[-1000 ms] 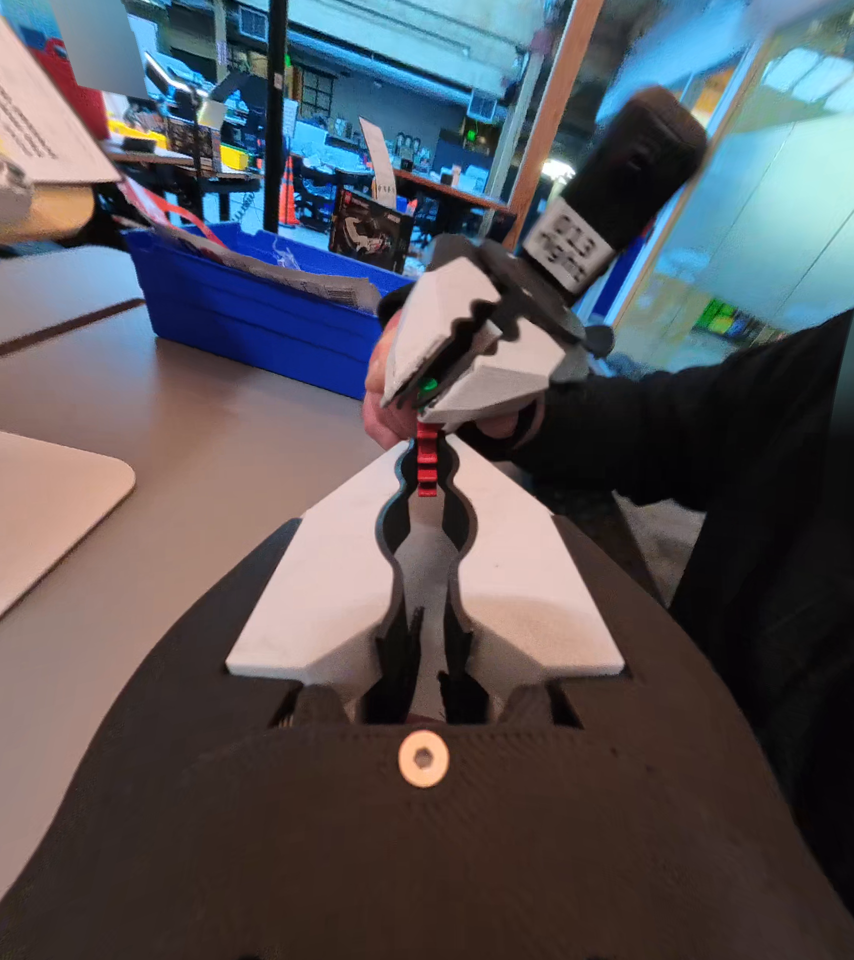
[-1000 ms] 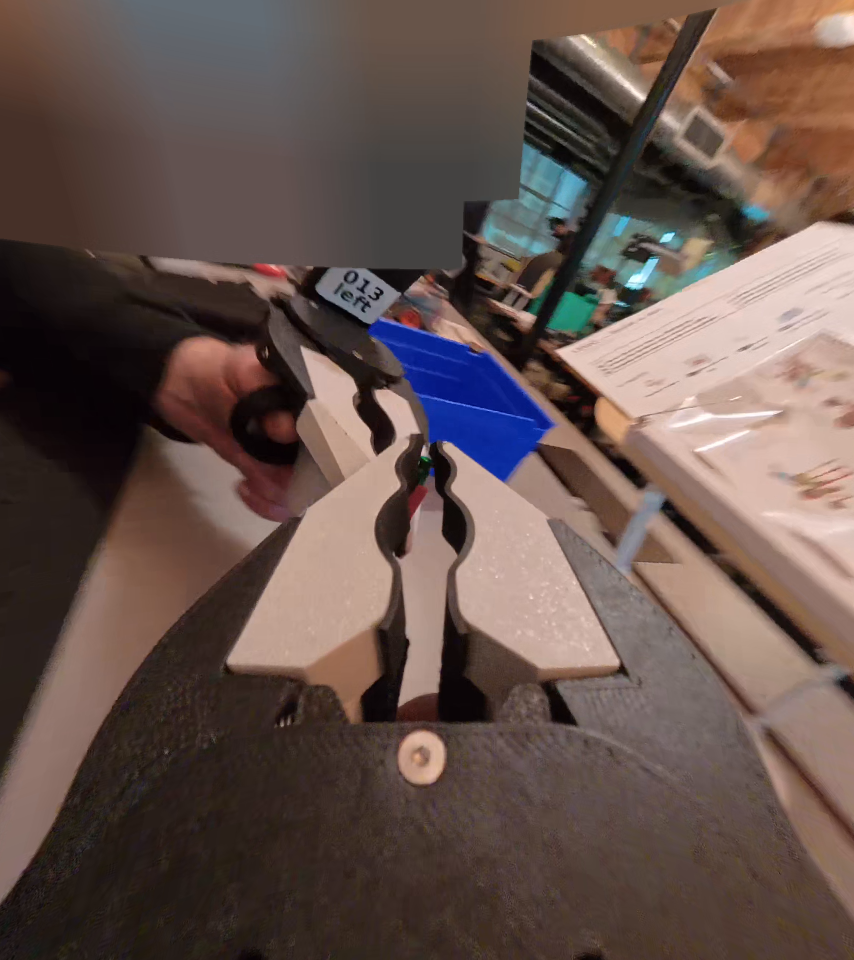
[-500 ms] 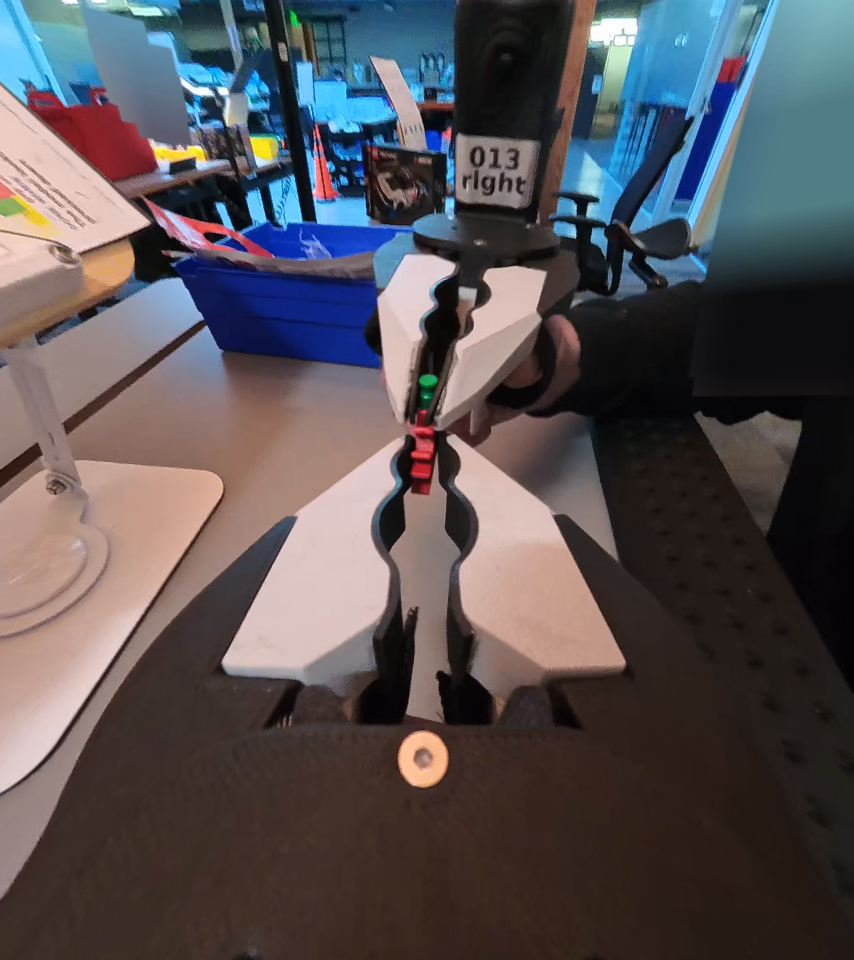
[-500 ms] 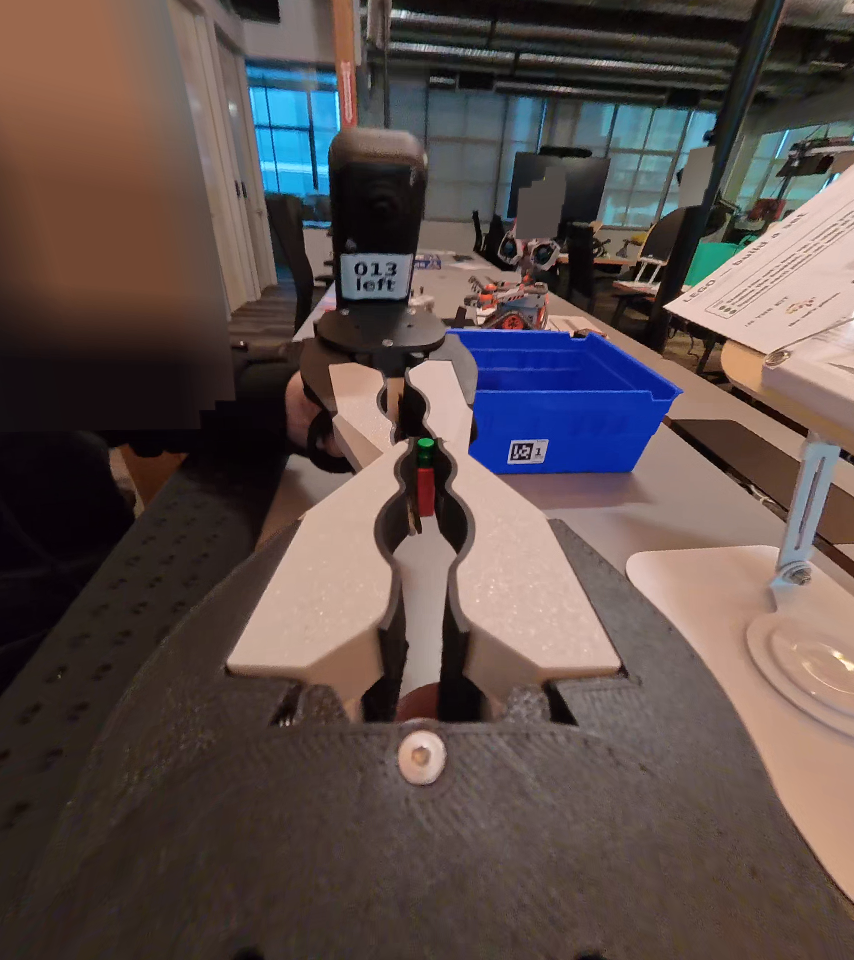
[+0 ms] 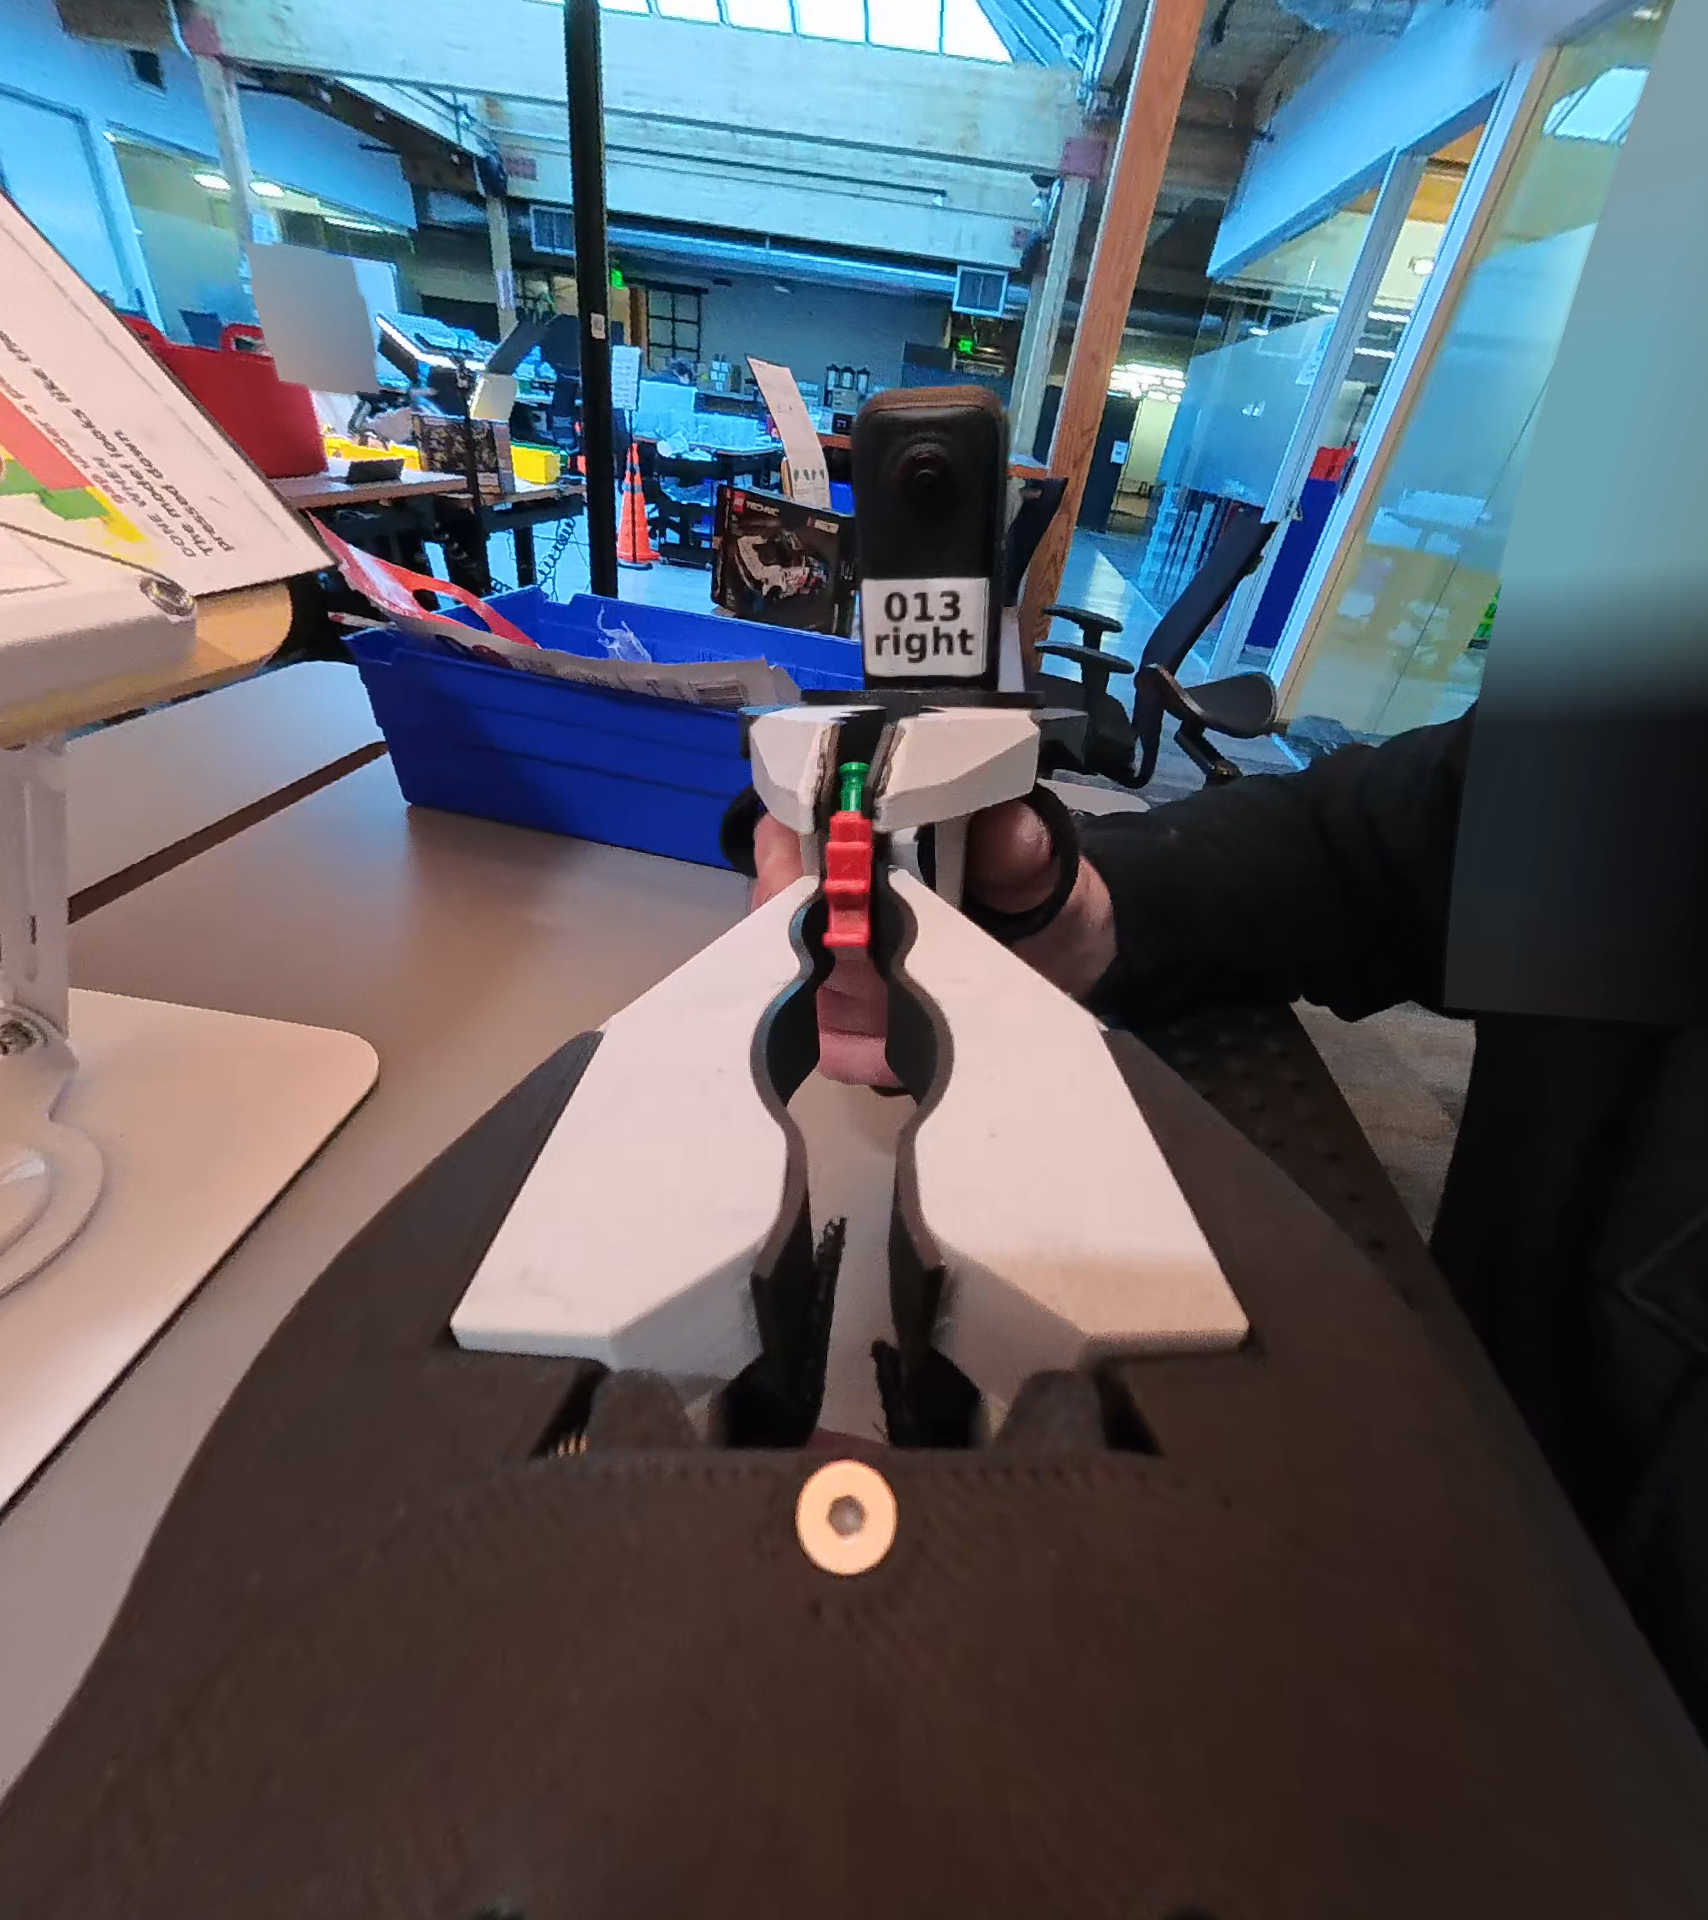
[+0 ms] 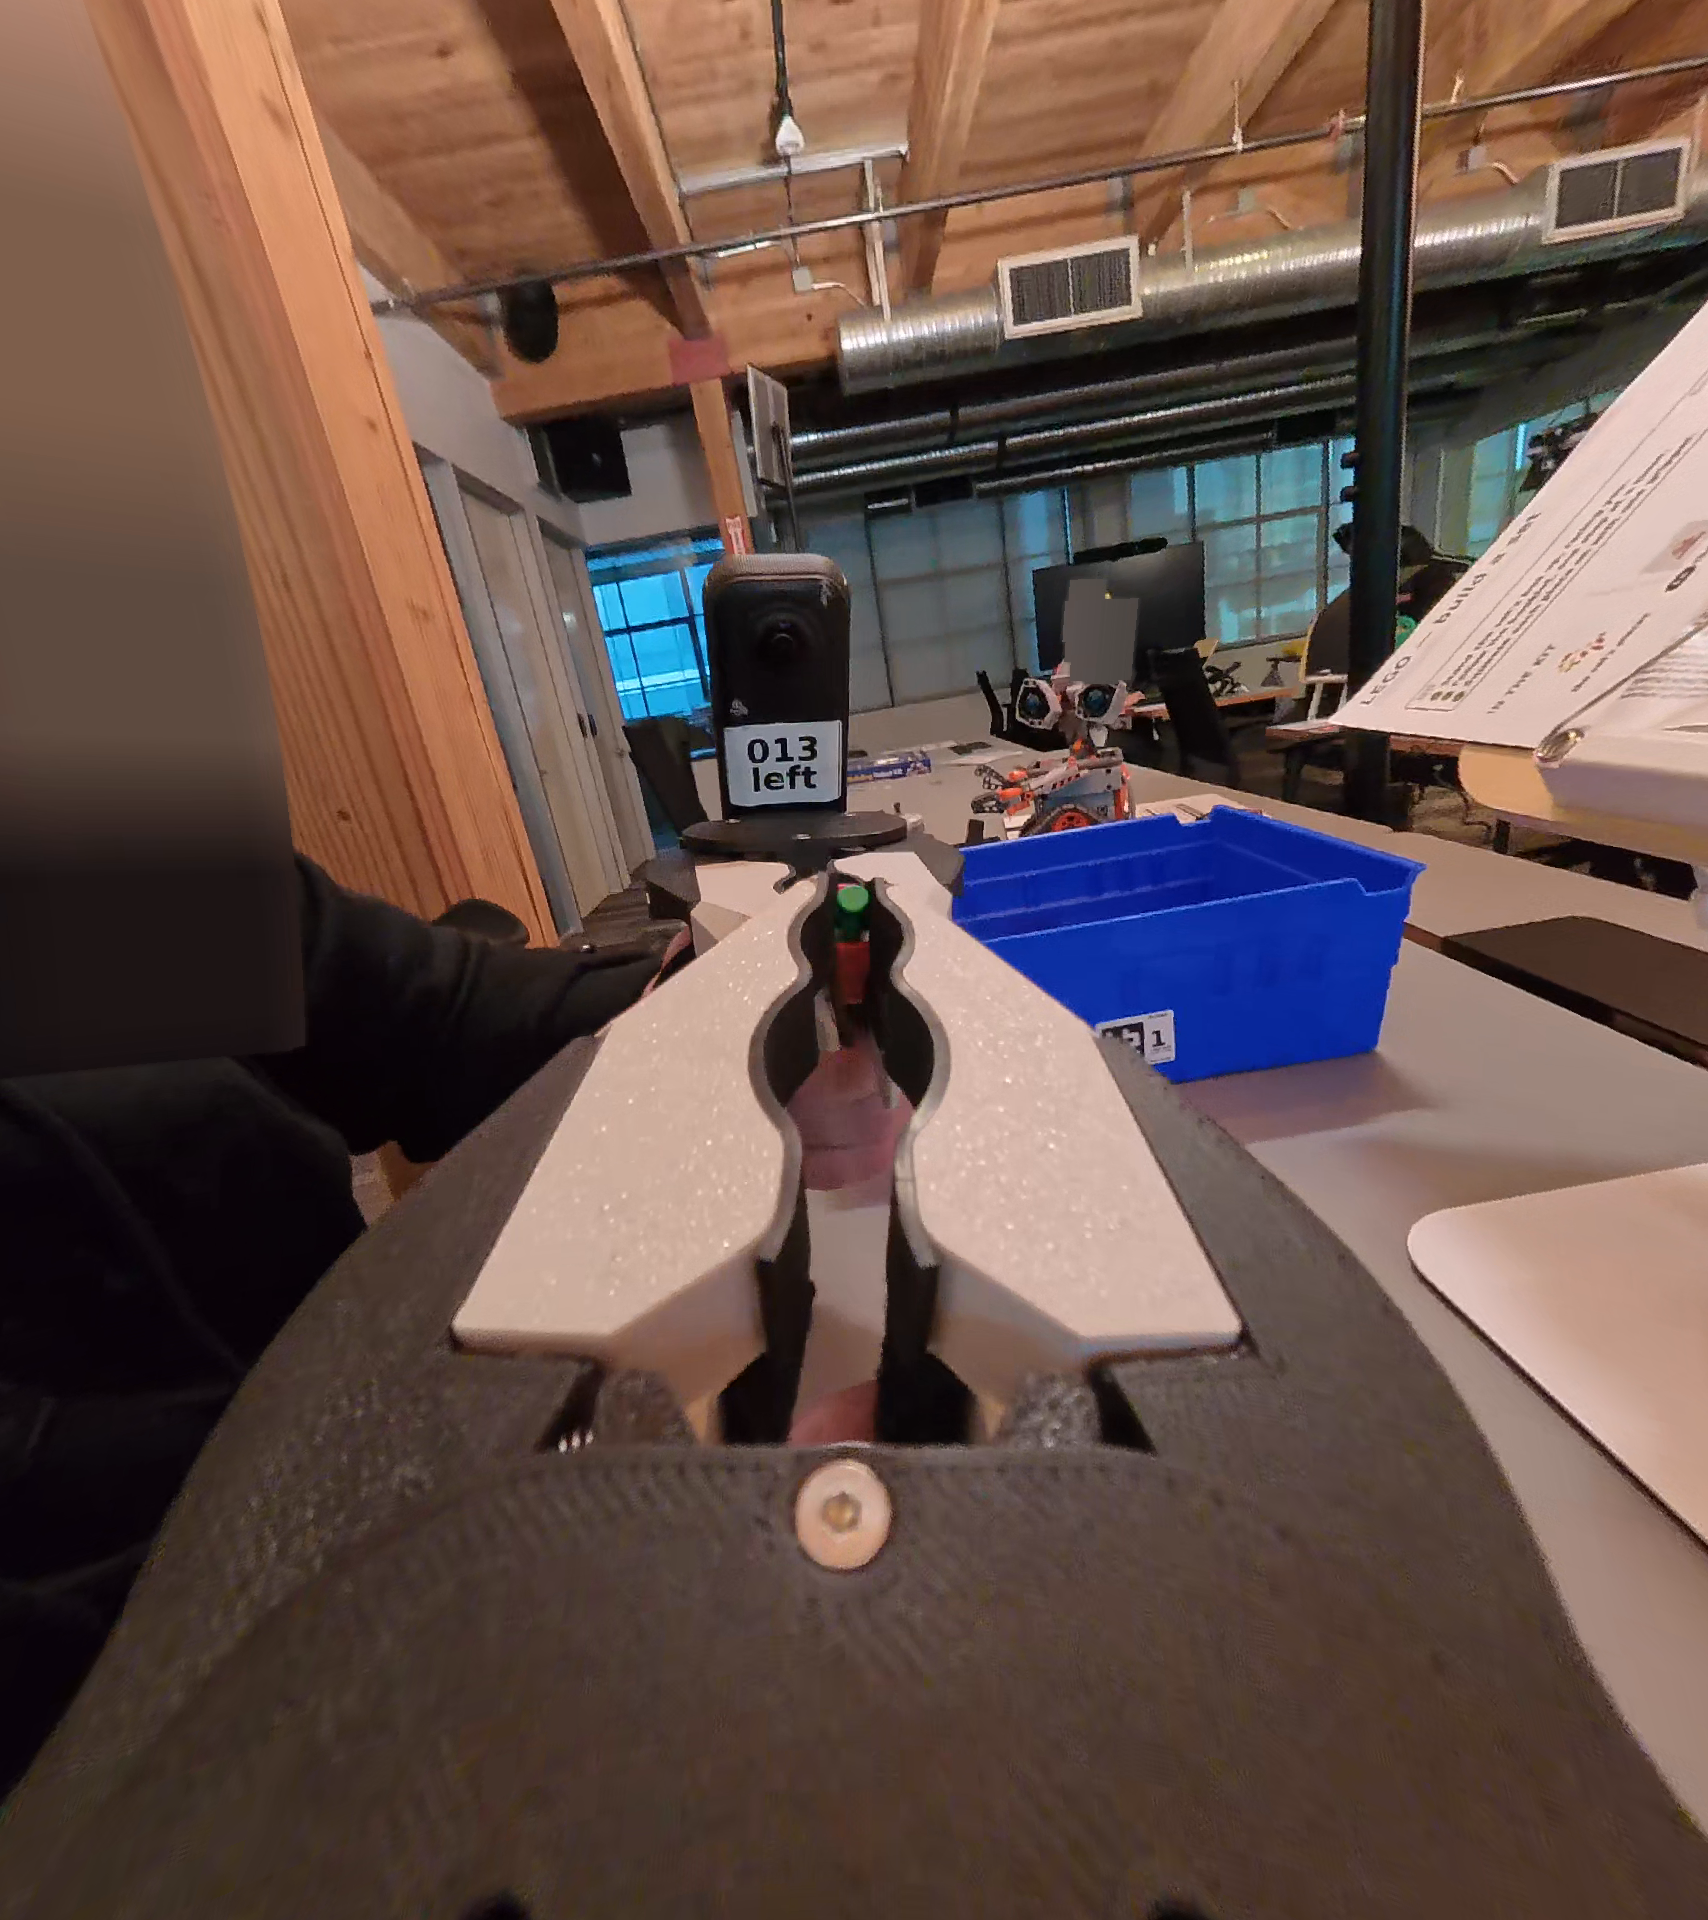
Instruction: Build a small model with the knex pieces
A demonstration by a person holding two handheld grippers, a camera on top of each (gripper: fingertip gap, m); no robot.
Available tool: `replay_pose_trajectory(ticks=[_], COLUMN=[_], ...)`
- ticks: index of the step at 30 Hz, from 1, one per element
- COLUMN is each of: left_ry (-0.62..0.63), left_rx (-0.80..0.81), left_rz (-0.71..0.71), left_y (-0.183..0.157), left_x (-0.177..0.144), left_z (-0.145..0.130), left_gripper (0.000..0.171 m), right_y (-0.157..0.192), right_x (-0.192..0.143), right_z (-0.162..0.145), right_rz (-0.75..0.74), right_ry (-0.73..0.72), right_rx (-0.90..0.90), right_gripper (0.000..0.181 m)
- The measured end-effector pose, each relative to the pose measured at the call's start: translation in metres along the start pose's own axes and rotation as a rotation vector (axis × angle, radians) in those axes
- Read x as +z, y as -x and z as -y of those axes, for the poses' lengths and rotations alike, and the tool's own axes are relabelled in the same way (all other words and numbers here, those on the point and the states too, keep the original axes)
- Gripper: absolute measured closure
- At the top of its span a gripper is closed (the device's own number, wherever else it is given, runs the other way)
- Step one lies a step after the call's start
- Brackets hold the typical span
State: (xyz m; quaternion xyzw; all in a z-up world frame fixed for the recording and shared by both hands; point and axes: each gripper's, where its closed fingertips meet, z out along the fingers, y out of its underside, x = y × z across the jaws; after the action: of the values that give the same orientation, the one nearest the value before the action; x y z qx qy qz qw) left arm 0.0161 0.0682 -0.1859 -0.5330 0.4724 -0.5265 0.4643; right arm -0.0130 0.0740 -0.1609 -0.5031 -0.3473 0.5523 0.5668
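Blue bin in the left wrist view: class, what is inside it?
The blue bin holds crumpled papers and a red strip poking above its rim. Anything beneath them is hidden by the wall.

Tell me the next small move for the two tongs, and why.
Probably ease the right tongs straight toward the left tongs, along their shared line. The green peg held by the right tongs meets the red piece pinched in the left tongs end to end, seemingly aligned; whether it is fully seated cannot be told.
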Motion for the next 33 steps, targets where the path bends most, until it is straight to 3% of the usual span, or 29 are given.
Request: replay_pose_trajectory(ticks=[3,5,9,15,21,29,33], left_ry=[0.01,0.0,0.053,0.06,0.016,-0.01,-0.008], left_rx=[-0.025,-0.051,-0.055,-0.045,0.014,-0.009,-0.024], left_rz=[-0.01,-0.01,-0.038,-0.018,0.019,0.01,-0.002], left_y=[-0.001,0.003,0.0,0.001,0.001,0.001,0.001], left_x=[-0.001,-0.005,-0.003,0.002,0.001,-0.002,-0.003], left_z=[-0.001,0.0,-0.006,-0.011,-0.004,0.001,0.002], left_gripper=[0.168,0.169,0.169,0.168,0.165,0.168,0.168], right_y=[-0.002,-0.007,-0.009,-0.003,-0.001,-0.003,-0.002], right_x=[-0.003,-0.009,-0.008,0.0,-0.001,-0.004,-0.001], right_z=[0.007,0.014,0.008,-0.01,-0.002,0.0,-0.006], right_rz=[0.003,-0.003,0.013,0.026,-0.028,0.005,0.023], right_ry=[-0.046,-0.069,-0.012,0.073,0.084,0.048,0.072], right_rx=[0.028,0.045,0.047,0.038,-0.066,0.021,0.049], right_gripper=[0.175,0.16,0.156,0.178,0.179,0.179,0.17])
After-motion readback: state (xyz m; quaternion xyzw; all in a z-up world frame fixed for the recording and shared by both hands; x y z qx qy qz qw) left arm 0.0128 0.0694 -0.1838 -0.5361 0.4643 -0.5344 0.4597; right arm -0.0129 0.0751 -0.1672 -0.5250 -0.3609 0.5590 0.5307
